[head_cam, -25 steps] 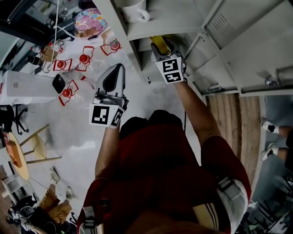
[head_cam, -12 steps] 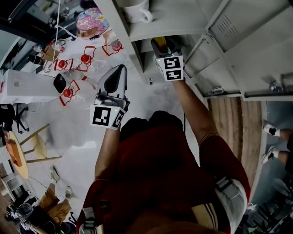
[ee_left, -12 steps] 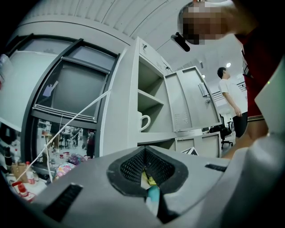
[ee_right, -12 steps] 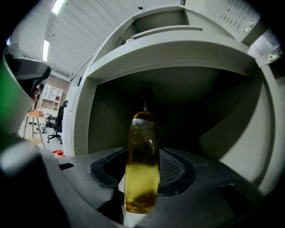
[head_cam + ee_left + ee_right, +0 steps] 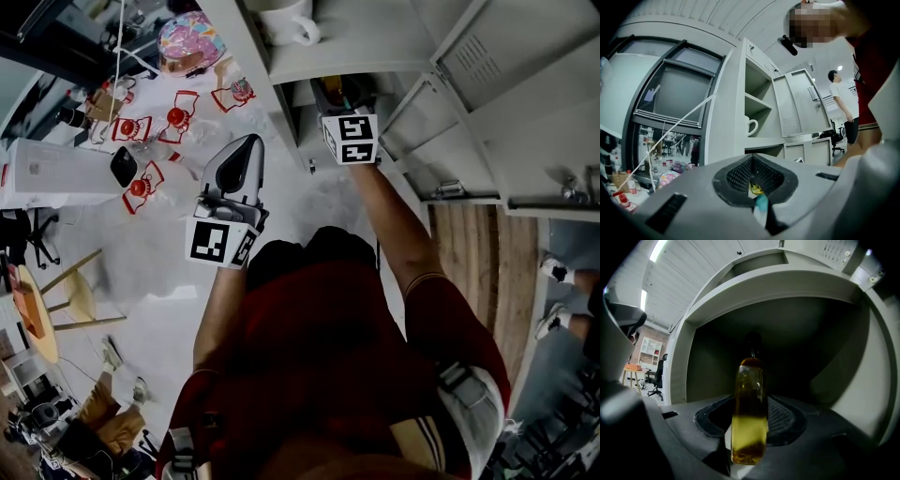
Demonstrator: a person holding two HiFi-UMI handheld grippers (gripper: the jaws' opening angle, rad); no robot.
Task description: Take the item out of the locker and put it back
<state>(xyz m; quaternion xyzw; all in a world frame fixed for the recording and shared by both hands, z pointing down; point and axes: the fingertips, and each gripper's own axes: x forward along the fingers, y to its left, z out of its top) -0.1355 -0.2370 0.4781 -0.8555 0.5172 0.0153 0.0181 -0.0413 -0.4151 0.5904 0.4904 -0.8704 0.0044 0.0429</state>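
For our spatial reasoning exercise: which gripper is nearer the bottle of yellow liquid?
Right. The right gripper is clamped on the bottle inside the locker compartment; the left gripper hangs shut outside the locker, off to its left.

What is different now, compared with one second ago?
The right gripper, shut on the yellow bottle, moved slightly deeper into the locker. The grip on the bottle did not change, and the left gripper stayed shut outside the locker.
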